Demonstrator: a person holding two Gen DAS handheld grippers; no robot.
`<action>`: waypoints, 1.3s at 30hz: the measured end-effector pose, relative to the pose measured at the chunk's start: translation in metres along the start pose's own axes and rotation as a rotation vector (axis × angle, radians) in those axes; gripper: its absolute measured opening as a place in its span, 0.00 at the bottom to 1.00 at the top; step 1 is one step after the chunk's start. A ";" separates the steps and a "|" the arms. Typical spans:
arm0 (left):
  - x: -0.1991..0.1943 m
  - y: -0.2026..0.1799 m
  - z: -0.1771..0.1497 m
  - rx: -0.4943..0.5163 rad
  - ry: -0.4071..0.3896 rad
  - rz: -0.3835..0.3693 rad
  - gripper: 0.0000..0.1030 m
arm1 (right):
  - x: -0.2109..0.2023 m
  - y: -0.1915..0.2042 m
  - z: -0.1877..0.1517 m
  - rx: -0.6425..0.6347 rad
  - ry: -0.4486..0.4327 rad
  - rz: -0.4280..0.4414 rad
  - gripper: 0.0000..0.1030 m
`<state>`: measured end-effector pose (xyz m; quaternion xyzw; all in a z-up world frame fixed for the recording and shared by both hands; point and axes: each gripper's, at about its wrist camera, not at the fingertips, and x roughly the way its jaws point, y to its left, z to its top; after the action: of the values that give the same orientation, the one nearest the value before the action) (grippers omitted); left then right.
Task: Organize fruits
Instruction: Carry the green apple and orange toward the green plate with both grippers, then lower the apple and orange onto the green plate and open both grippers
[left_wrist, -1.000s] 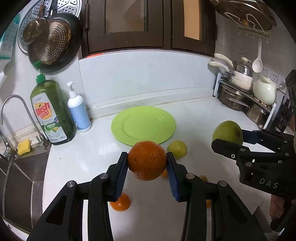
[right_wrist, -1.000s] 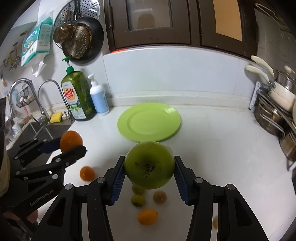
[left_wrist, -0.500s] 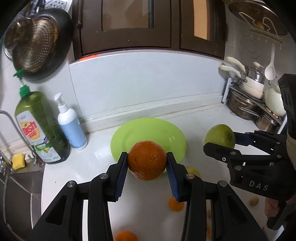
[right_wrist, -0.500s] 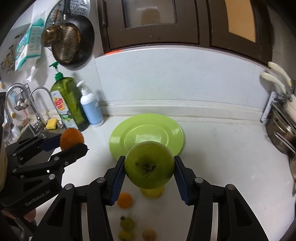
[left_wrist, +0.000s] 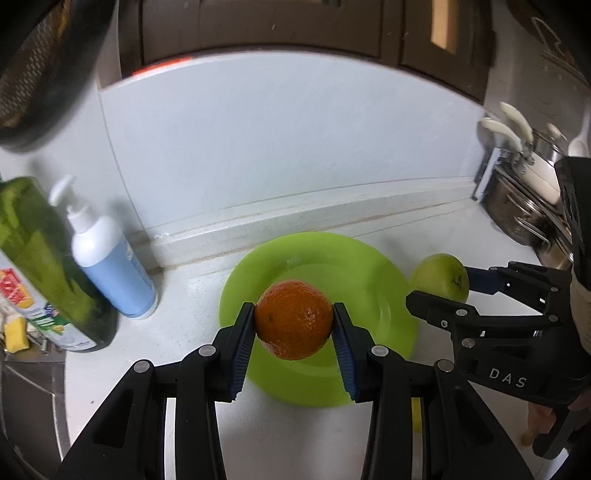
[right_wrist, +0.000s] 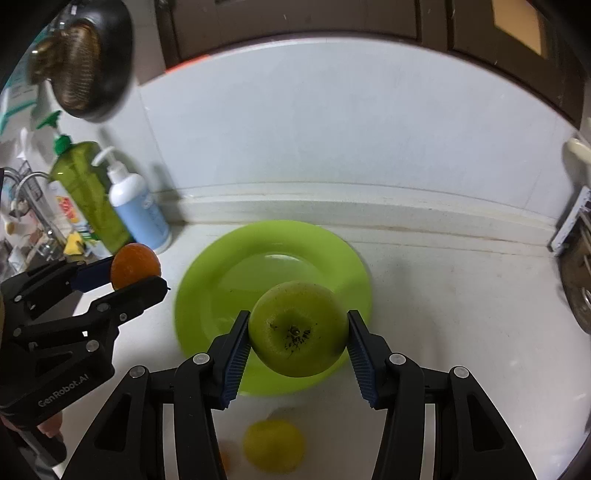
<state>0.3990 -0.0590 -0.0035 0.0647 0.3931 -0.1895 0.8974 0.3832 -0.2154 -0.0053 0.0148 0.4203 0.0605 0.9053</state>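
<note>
A: What's the biggest thing in sight?
B: The white stone-look countertop (right_wrist: 461, 314), running back to a pale blue-white splashback (right_wrist: 332, 122) under dark brown wooden cabinets (left_wrist: 280, 26). On it lies a round lime-green plastic plate (right_wrist: 229, 280), bare of fruit, near the back ledge.

A: And around the plate?
B: To the far left, a tall green dish-soap bottle (right_wrist: 86, 192) and a white-and-blue pump bottle (right_wrist: 138, 212), side by side against the wall. A dark hanging pan with a metal strainer (right_wrist: 86, 55) sits above them. Stacked steel pots (left_wrist: 524, 210) stand at the far right.

A: The grippers?
B: The left gripper (left_wrist: 294, 325) is clamped on a round orange (left_wrist: 293, 319), its blue pads pressing both sides, held above the plate's near half. The right gripper (right_wrist: 298, 332) is clamped on a round green apple (right_wrist: 298, 328), also above the plate. In the left view the apple hangs just off the plate's right rim. Nothing stands between either fruit and the plate.

A: Anything smaller?
B: A yellow-green fruit (right_wrist: 273, 445) lies on the counter nearer than the plate, blurred. A yellow sponge (left_wrist: 14, 328) sits by the sink.

A: What's hard to make out?
B: A faucet (right_wrist: 26, 188) is cut off at the left edge. An orange smudge beside the yellow-green fruit is mostly hidden behind the right gripper's finger.
</note>
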 end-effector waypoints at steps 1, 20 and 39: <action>0.009 0.003 0.003 -0.006 0.016 -0.001 0.39 | 0.007 -0.002 0.003 0.004 0.011 -0.002 0.50; 0.106 0.018 0.020 -0.010 0.183 -0.007 0.39 | 0.095 -0.021 0.029 -0.039 0.143 -0.028 0.50; 0.082 0.023 0.019 -0.031 0.145 0.043 0.51 | 0.078 -0.016 0.030 -0.064 0.097 -0.059 0.55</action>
<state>0.4716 -0.0663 -0.0513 0.0730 0.4585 -0.1587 0.8714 0.4575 -0.2213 -0.0464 -0.0294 0.4618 0.0478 0.8852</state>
